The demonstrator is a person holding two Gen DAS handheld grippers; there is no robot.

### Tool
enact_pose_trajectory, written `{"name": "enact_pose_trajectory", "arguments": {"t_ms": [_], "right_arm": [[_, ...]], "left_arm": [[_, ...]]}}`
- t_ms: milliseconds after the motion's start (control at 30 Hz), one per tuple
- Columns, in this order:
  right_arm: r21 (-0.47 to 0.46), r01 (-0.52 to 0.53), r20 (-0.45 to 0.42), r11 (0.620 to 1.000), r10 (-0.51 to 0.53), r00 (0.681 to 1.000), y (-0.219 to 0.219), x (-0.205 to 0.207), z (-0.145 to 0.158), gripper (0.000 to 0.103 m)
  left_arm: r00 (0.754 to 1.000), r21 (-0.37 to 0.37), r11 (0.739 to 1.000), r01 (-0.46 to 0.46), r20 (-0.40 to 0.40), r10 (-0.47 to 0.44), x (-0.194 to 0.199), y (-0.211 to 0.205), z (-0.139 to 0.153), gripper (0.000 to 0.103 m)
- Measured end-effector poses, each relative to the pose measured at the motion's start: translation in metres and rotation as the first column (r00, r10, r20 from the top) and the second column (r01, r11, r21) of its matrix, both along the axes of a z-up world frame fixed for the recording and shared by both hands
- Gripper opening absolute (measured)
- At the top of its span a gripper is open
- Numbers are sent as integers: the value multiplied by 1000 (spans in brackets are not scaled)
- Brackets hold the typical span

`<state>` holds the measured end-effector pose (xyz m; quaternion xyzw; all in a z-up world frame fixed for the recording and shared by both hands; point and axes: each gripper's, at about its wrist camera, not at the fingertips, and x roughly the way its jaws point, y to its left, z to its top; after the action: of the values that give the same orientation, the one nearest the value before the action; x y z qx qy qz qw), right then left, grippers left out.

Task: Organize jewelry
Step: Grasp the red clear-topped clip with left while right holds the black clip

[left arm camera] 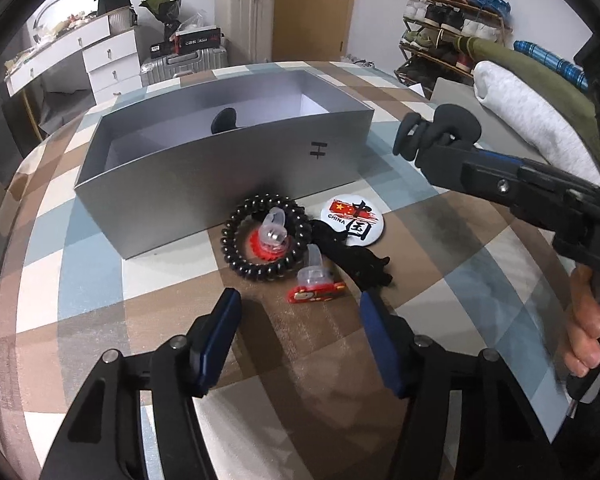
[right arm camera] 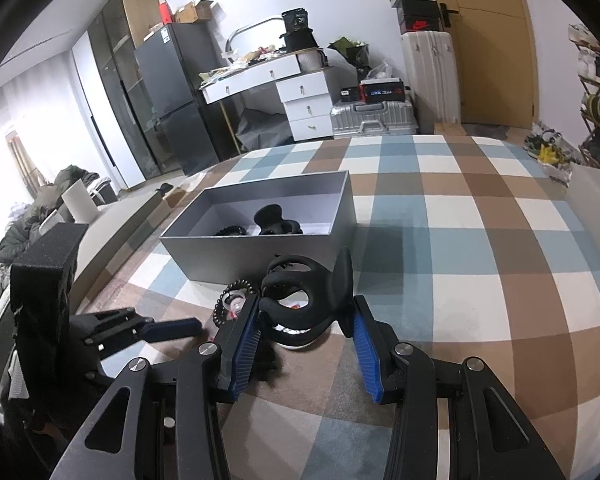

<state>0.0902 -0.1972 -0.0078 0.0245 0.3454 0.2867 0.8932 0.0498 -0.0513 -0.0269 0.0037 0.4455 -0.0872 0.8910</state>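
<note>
The right gripper [right arm camera: 306, 322] holds a large black plastic hair claw clip [right arm camera: 300, 300] between its blue pads, at the centre of the right wrist view; in the left wrist view the same clip [left arm camera: 436, 132] appears at the upper right, above the checked cloth [left arm camera: 100, 280]. The left gripper [left arm camera: 300, 332] is wide open with nothing between its fingers, at the bottom of its frame. Just ahead of it lie a black spiral hair tie [left arm camera: 264, 238], a red small clip [left arm camera: 318, 290] and a round white badge [left arm camera: 354, 220]. The open grey rectangular box [left arm camera: 204, 176] behind them already contains black hair pieces [right arm camera: 276, 220].
</note>
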Motion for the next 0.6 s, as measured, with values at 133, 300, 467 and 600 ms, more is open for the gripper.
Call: {"name": "enact_pose_trajectory", "arguments": {"t_ms": [133,300,467,600], "right_arm": [[5,7,-3,1000,-7,1000,-4,1,1,43],[8,12,-3,1000,-12,1000,-6,1,3,43],[12,14,-3,1000,-14,1000,-7,1,4,43],[11,15,-3,1000,-15,1000,-8,2,4,43]], "left_arm": [[999,44,999,-30,13,30,3,-3,-1,42],[999,11,1000,-20,29,20,-1,-1,2,20],[997,-7,1000,-12,81,12,-10,3,9,19],[996,-18,1000,-16,87,17,-12,7,11,19]]}}
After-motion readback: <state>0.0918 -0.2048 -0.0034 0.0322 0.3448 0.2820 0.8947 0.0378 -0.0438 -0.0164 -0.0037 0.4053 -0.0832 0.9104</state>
